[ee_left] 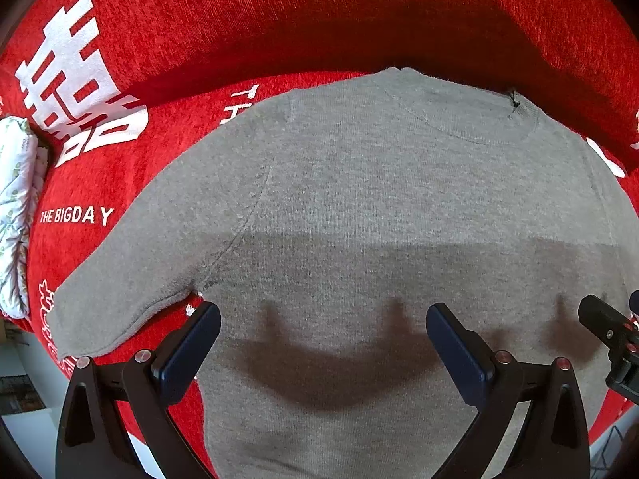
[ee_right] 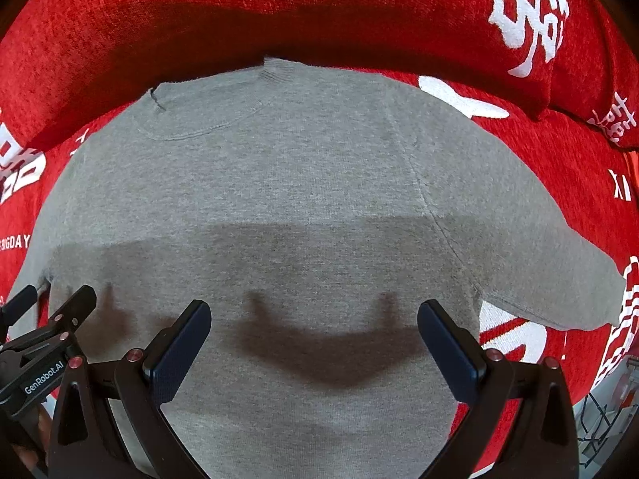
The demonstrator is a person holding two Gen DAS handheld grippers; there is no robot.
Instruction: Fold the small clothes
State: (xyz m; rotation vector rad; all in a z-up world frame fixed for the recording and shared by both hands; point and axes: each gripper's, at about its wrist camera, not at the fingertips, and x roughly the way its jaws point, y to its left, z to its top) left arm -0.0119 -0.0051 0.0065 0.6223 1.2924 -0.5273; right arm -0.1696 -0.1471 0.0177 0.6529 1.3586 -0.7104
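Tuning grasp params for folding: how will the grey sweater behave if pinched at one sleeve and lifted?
The grey sweater looks like soft knit lying flat, so it will probably drape and sag, not hold shape. Lifting the sleeve alone likely drags the body across the fuzzy red cover rather than sliding freely. Both hand-held grippers stand open above it.

A red chenille-like cover (ee_left: 167, 151) spreads across the surface, printed in white with large Chinese characters (ee_left: 76, 80) and the words "THE BIGDAY" (ee_left: 76, 215). Behind it rises a red cushion (ee_left: 359, 20) in matching fabric, bearing another white character (ee_right: 527, 16). At the far left edge lies a white bundle with a green leaf print (ee_left: 16, 207), possibly folded cloth. Pale floor (ee_left: 24, 423) shows below.
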